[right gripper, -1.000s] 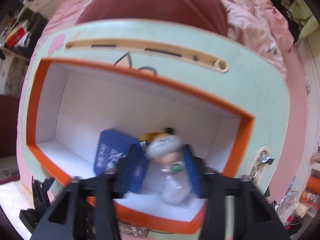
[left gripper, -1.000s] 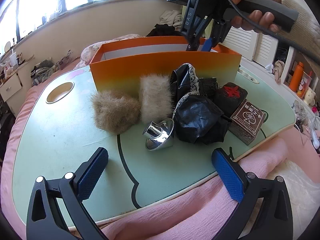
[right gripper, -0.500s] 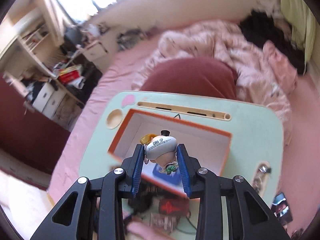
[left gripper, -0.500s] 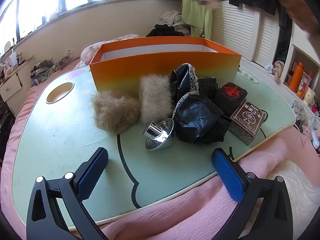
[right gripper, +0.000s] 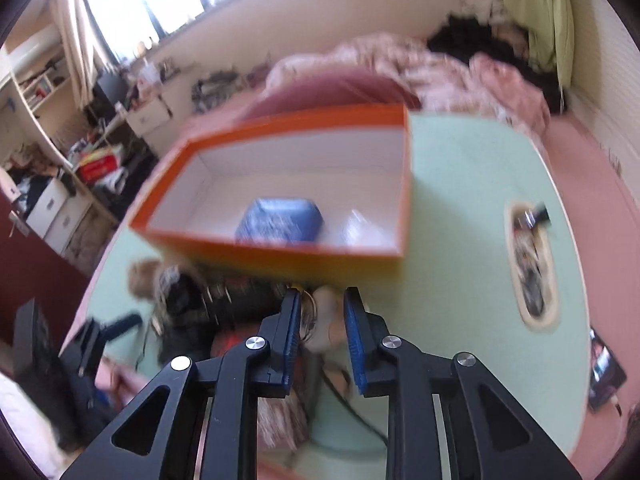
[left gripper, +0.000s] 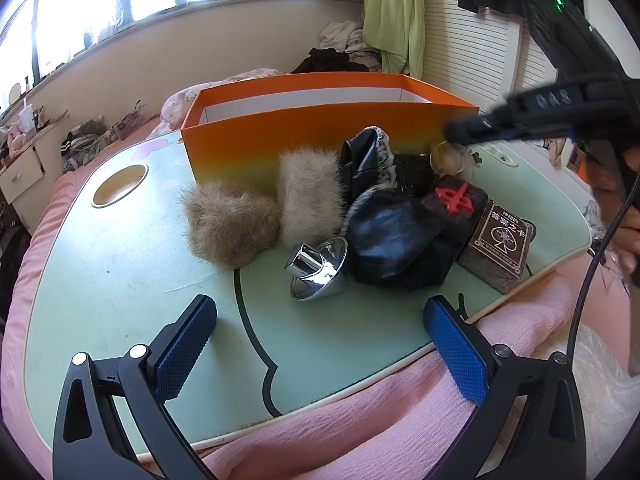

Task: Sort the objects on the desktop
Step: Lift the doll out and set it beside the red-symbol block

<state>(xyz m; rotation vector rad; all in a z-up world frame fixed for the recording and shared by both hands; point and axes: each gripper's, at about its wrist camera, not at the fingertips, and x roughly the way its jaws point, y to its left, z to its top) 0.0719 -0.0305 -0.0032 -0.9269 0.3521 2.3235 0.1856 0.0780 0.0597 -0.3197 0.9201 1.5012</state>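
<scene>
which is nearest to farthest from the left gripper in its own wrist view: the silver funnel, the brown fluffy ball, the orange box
From the left gripper:
1. silver funnel, just ahead, centre.
2. brown fluffy ball, further back, to the left.
3. orange box, at the table's far side.

Orange box point(left gripper: 328, 140) behind fur tufts point(left gripper: 232, 224) — silver cup point(left gripper: 320, 270) tipped nearby

The left gripper point(left gripper: 320, 344) was held tilted downward with its blue-padded jaws spread wide and nothing between them. The right gripper point(right gripper: 320, 328), also angled downward, had its jaws drawn close together, the blue pads point(right gripper: 354, 340) parallel with only a narrow gap. A hand point(left gripper: 624, 216) gripped its handle at the frame's right edge.
</scene>
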